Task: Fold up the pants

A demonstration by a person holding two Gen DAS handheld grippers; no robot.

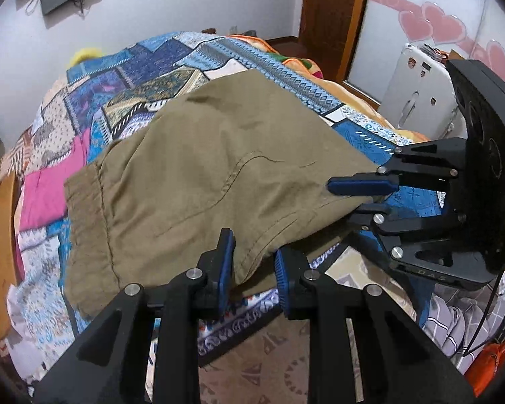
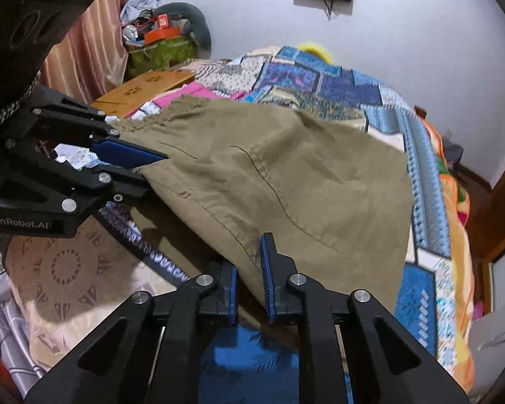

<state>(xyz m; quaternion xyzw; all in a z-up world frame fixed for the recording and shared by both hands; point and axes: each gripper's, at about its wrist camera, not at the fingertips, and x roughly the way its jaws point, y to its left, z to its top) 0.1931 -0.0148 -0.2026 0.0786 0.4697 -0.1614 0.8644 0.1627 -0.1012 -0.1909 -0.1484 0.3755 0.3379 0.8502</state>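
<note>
Pants [image 1: 192, 168] — pinched at near edge by left claw [image 1: 254, 262] and right claw [image 2: 249, 279].

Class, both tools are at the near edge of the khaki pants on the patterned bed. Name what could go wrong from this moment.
1. The left tool stands with only a thin edge of the pants between its pads, so the cloth may slip out.
2. The right tool holds a bunched edge, so creases could be folded in.
3. The raised near edge could drag across the bedspread and skew the pants.
</note>
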